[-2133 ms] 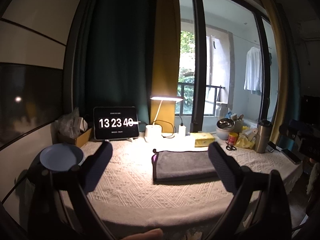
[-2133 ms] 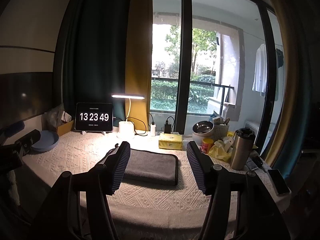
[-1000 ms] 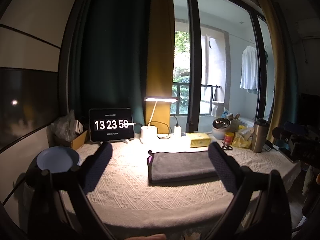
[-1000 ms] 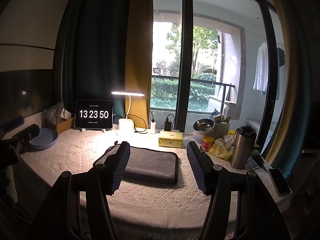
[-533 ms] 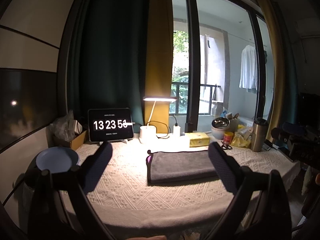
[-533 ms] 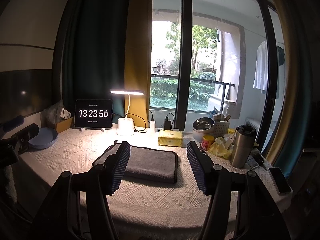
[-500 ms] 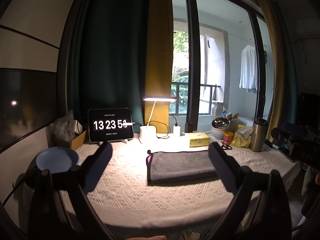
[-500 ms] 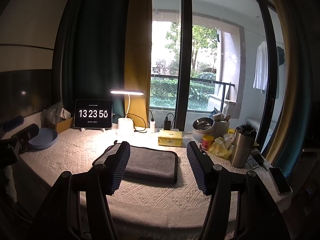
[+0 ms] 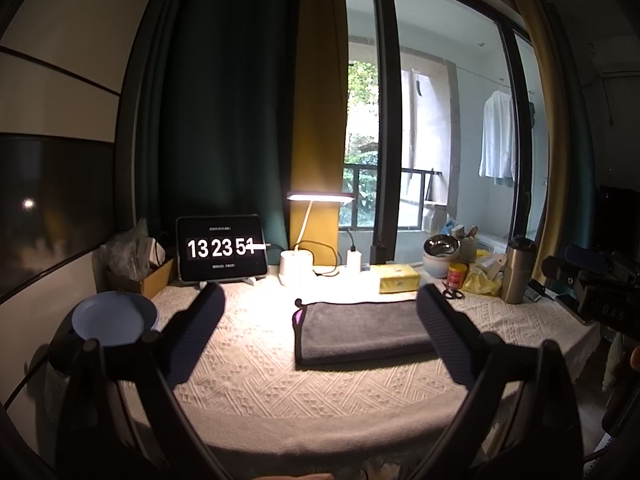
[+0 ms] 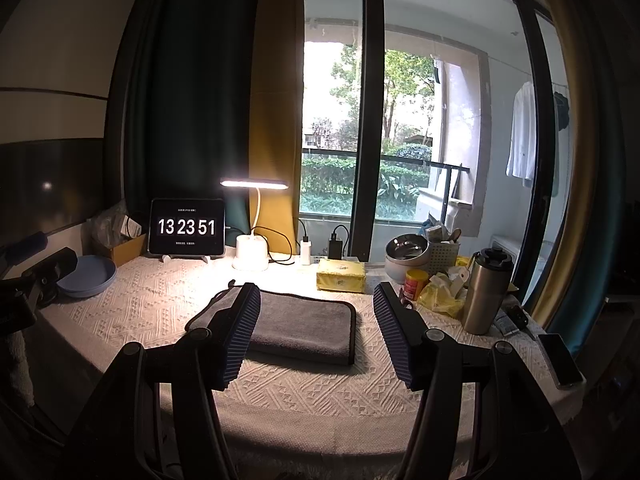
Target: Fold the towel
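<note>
A dark grey towel [image 9: 360, 330] lies folded flat in a rectangle on the white textured tablecloth [image 9: 260, 376]; it also shows in the right wrist view [image 10: 304, 328]. My left gripper [image 9: 320, 332] is open and empty, held back from the table's front edge, above it. My right gripper [image 10: 316, 332] is open and empty, also back from the table, with the towel seen between its fingers. Neither gripper touches the towel. The other gripper's body shows at the right edge of the left wrist view and the left edge of the right wrist view.
At the back stand a tablet clock [image 10: 186, 227], a lit desk lamp [image 10: 252, 248] and a yellow tissue pack [image 10: 341, 275]. A blue plate [image 9: 110, 317] lies at left. A steel flask [image 10: 486, 292], bowl [image 10: 406, 254], red can and phone [image 10: 560, 358] crowd the right.
Both grippers have drifted slightly back and up from the table, staying open. The towel has not moved. The clock has advanced to 13:23:51.
</note>
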